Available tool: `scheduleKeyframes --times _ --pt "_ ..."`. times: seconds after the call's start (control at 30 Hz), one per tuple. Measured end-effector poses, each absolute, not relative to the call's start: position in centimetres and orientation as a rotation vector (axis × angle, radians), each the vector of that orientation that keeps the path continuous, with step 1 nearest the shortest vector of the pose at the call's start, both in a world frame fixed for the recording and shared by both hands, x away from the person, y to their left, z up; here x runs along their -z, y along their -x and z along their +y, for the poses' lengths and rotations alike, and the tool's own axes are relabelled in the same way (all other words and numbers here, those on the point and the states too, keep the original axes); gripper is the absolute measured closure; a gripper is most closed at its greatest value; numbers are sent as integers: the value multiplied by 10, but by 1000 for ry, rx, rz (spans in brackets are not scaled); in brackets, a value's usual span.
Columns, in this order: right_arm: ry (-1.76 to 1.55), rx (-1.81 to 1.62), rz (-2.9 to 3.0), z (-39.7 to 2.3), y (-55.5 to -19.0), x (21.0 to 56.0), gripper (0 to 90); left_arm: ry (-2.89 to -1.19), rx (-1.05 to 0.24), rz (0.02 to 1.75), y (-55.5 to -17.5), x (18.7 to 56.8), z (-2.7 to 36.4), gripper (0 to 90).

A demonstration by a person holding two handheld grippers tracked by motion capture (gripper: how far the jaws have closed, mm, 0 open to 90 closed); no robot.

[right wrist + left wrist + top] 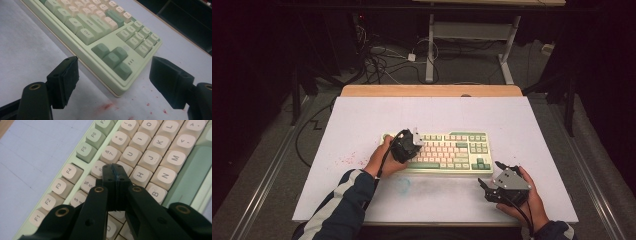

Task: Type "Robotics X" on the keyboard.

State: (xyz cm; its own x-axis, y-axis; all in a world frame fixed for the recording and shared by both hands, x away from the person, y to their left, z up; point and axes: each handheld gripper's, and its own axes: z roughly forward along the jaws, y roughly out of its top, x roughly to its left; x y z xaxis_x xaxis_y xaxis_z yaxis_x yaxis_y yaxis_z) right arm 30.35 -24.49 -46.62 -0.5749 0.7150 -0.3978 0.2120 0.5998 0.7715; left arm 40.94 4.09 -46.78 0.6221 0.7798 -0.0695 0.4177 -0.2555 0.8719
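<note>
High view: one keyboard (452,150), two grippers.

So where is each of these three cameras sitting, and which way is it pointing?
High view: above the table, looking down; keyboard, forearms and both hands.
Left gripper view: on the left gripper, shut jaws over the letter keys.
Right gripper view: on the right gripper, open jaws facing the keyboard's corner.
All share the keyboard.
</note>
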Motion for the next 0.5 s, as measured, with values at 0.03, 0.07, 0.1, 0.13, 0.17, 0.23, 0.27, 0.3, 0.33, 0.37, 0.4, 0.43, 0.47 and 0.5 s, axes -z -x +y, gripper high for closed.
scheduleKeyframes --times 0.03,0.07,0.1,0.13,0.17,0.23,0.27,0.3,0.33,0.37,0.4,0.43,0.47,0.5 --pt "-730 -889 2103 -245 -303 466 244 -1882 -472 953 -409 467 41 866" --pt "-728 -890 2104 -245 -303 466 243 -1876 -468 952 -409 467 41 863" --pt "-728 -890 2105 -245 -304 466 243 -1867 -470 949 -409 466 42 856" --pt "-728 -888 2106 -246 -304 466 243 -1855 -469 945 -409 464 42 853" --pt "-729 -884 2108 -246 -304 467 243 -1846 -471 941 -409 463 43 847" --pt "-730 -875 2109 -246 -305 468 244 -1836 -458 939 -408 461 45 842" --pt "-731 -874 2112 -246 -305 468 244 -1832 -464 932 -407 461 45 837" --pt "-733 -870 2113 -246 -305 468 244 -1827 -466 927 -407 460 46 833" --pt "-732 -868 2114 -246 -305 468 244 -1820 -473 921 -406 458 46 825" --pt "-731 -868 2113 -246 -305 468 244 -1815 -478 914 -405 457 47 806" --pt "-729 -870 2112 -246 -305 468 244 -1808 -474 908 -404 455 48 798" --pt "-729 -870 2112 -246 -305 468 243 -1807 -476 901 -404 454 49 787" --pt "-730 -870 2112 -246 -305 467 244 -1800 -475 897 -403 453 49 762" --pt "-730 -871 2113 -246 -305 468 243 -1789 -479 901 -403 452 50 731"
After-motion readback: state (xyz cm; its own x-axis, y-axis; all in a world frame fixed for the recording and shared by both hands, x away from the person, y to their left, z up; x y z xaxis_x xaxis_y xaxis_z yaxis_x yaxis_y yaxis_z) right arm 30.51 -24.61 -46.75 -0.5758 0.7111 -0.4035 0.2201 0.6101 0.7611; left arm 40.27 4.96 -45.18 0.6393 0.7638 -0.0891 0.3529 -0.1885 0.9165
